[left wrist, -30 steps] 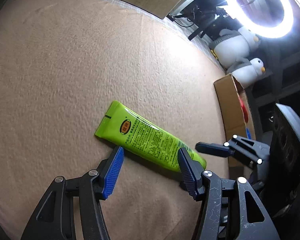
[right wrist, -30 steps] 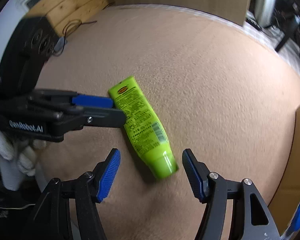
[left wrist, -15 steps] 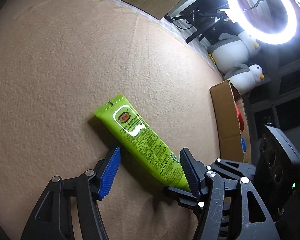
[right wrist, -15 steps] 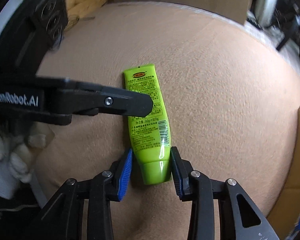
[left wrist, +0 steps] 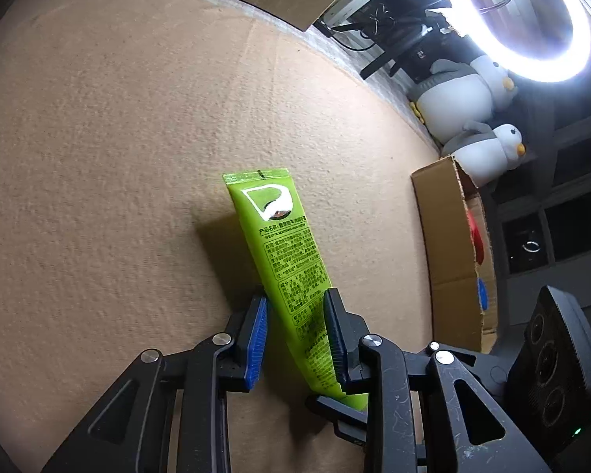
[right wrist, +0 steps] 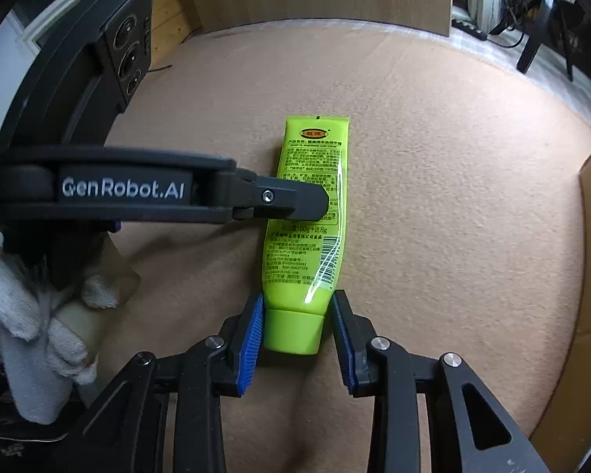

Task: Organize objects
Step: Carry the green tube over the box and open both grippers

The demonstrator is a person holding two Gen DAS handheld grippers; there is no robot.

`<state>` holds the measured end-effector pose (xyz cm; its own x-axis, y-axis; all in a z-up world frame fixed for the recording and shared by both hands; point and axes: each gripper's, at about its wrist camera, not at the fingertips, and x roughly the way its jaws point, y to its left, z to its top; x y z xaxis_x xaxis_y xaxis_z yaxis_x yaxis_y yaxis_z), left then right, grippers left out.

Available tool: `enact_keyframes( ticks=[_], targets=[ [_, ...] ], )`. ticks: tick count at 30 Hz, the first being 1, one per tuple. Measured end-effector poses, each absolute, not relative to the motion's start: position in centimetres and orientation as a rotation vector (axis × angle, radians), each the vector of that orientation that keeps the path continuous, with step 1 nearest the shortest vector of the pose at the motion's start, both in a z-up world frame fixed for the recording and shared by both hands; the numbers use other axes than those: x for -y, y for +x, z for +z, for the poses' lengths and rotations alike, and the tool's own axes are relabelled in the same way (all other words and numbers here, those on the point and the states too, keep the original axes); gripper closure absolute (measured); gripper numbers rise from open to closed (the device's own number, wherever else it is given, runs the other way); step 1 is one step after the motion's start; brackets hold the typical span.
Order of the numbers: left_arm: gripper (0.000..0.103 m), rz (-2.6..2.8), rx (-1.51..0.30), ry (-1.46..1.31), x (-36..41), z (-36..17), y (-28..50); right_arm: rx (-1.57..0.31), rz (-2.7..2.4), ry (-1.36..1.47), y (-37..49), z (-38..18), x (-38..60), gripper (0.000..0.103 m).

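While lying flat on felt, green tube (right wrist: 309, 216) points cap toward right tool (right wrist: 297, 331), pinching cap; left tool (left wrist: 295, 327) pinching mid-body.

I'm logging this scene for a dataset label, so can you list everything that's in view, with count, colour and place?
Plastic squeeze tube: one, lime green with printed text, on the mat, cap end toward the right wrist camera.
Felt-like mat: one, tan, covering the work surface.
Cardboard box: one, brown, open, at the mat's far right in the left wrist view; red and blue items inside, unclear what.
Penguin plush toys: two, white and grey, beyond the box.
Ring light: one, white, lit, top right.
Left tongs: black with blue pads, just closing, pads against the tube's middle.
Right tongs: black with blue pads, pads against the cap end.
Gloved hand: one, white, holding the left tongs.
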<state>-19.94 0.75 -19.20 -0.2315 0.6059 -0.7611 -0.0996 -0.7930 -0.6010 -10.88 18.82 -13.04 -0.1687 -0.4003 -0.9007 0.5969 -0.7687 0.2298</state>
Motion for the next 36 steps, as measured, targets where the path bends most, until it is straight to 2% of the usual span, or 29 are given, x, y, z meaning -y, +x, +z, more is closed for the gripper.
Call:
enact_keyframes(
  ticks=[9, 16, 26, 36],
  targets=[
    [0.077, 2.042, 0.6, -1.516, -3.3, -17.2, -20.1, -0.243, -2.062, 1.444, -11.0, -12.2, -20.0, 0.073],
    [0.077, 2.011, 0.551, -1.434, -7.0, -14.0, -20.9, -0.194, -2.161, 1.415, -12.0, -9.5, -19.9, 0.073],
    [0.077, 1.931, 0.43, -1.328, -16.7, -9.7, -21.9, -0.112, -2.331, 1.379, -12.1, -5.3, -27.0, 0.073],
    [0.077, 1.834, 0.333, -1.313, -26.6, -9.1, -21.6, -0.044, -2.479, 1.422, -12.1, -5.1, -35.2, 0.073]
  ],
)
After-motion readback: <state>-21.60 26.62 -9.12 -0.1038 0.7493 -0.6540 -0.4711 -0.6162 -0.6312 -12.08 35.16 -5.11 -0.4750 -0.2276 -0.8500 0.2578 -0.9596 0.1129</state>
